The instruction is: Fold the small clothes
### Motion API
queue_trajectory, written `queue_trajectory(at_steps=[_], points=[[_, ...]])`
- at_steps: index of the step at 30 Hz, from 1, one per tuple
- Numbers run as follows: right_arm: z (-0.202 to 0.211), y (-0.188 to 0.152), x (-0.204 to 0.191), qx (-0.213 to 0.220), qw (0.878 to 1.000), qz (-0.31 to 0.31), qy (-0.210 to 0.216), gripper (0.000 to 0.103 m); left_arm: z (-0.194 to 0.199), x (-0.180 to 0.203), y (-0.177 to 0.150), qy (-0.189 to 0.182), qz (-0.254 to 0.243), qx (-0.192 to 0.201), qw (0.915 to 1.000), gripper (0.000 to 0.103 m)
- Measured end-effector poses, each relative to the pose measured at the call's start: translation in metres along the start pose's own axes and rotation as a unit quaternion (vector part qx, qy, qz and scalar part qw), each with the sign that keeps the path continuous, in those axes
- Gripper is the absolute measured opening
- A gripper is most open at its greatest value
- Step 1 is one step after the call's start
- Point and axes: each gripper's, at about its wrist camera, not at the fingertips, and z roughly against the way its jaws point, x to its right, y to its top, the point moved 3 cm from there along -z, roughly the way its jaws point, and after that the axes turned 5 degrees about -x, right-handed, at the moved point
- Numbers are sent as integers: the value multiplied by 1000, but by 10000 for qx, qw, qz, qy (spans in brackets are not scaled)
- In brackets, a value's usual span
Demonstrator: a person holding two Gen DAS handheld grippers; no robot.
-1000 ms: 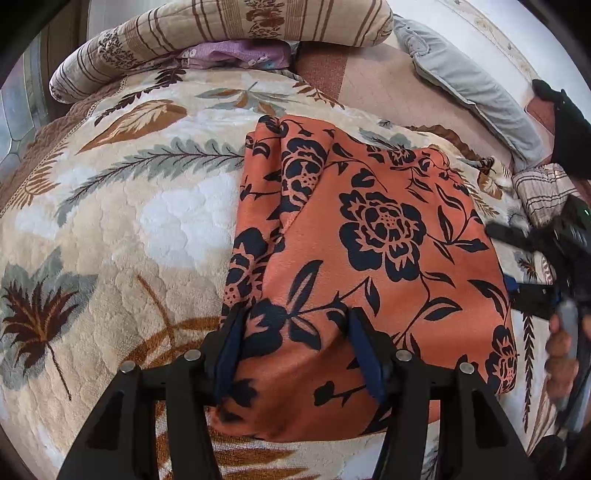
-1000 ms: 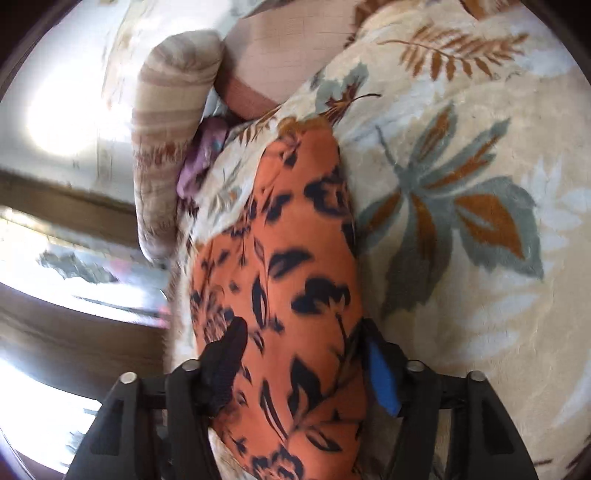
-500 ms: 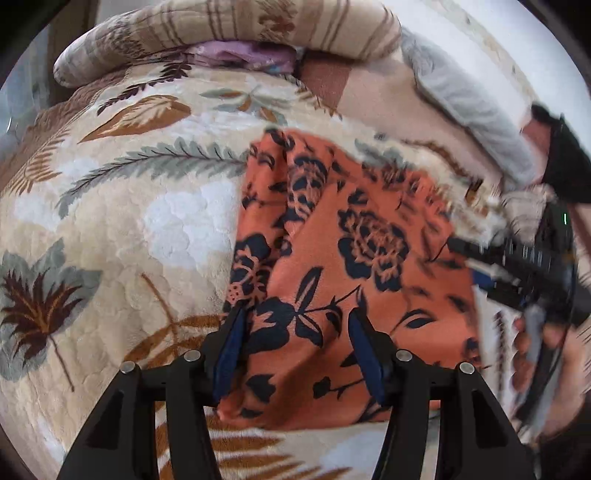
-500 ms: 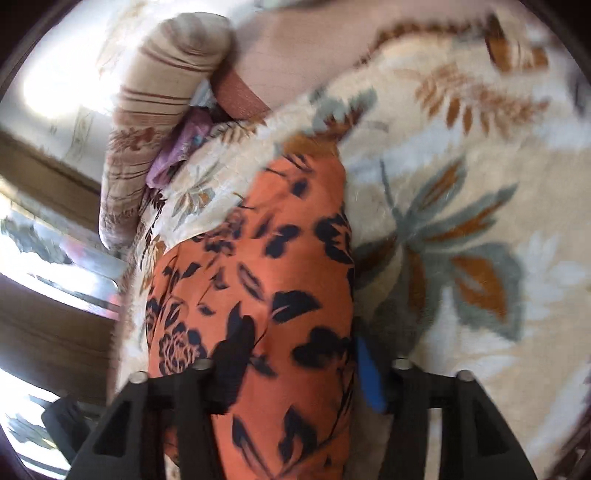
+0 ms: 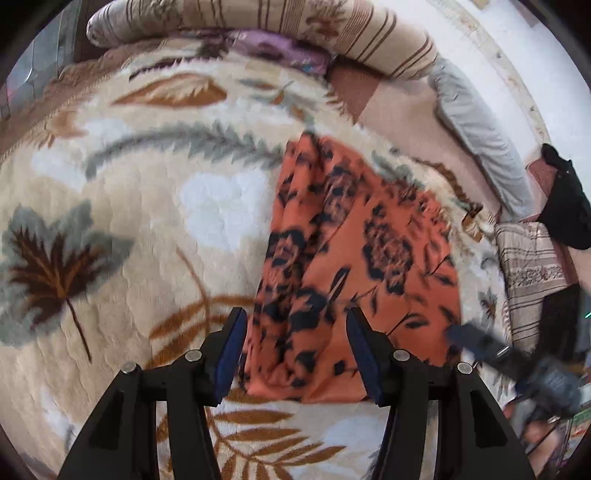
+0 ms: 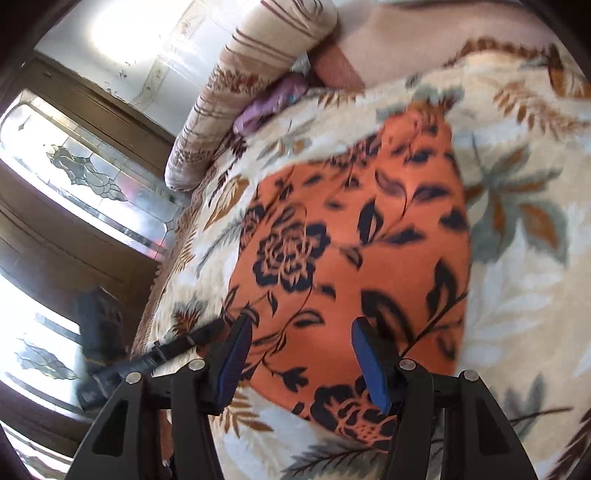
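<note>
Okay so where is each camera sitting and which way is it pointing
Left wrist: on the left claw, looking down and forward at the orange floral cloth on the leaf-print blanket; its own two fingers show, with the right claw blurred at the right edge.
Right wrist: on the right claw, above the same cloth; its fingers show, the left claw at left.
Shared: cloth, blanket, striped bolster.

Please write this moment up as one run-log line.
cloth: orange, folded, flat on blanket | left tongs: open, above near edge | right tongs: open, nothing gripped
</note>
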Motion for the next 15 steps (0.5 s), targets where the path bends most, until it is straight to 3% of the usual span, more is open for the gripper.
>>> queue_trajectory(at_steps=[4, 8, 10, 12, 15], points=[[-10, -8, 9, -135, 9996, -230, 134, 60, -1, 8, 30, -167, -62, 26, 9998, 57], [-11, -12, 13, -131, 9992, -309, 220, 60, -26, 26, 61, -350, -179, -179, 9991, 57], [-11, -14, 14, -132, 9991, -317, 249, 60, -46, 26, 74, -115, -239, -283, 9992, 57], [-9, -15, 16, -137, 9991, -314, 260, 60, -68, 9, 86, 401, -19, -453, 9982, 57], [-4, -19, 22, -172, 9988, -324, 329, 60, -75, -10, 91, 42, 402, -564, 9976, 59]])
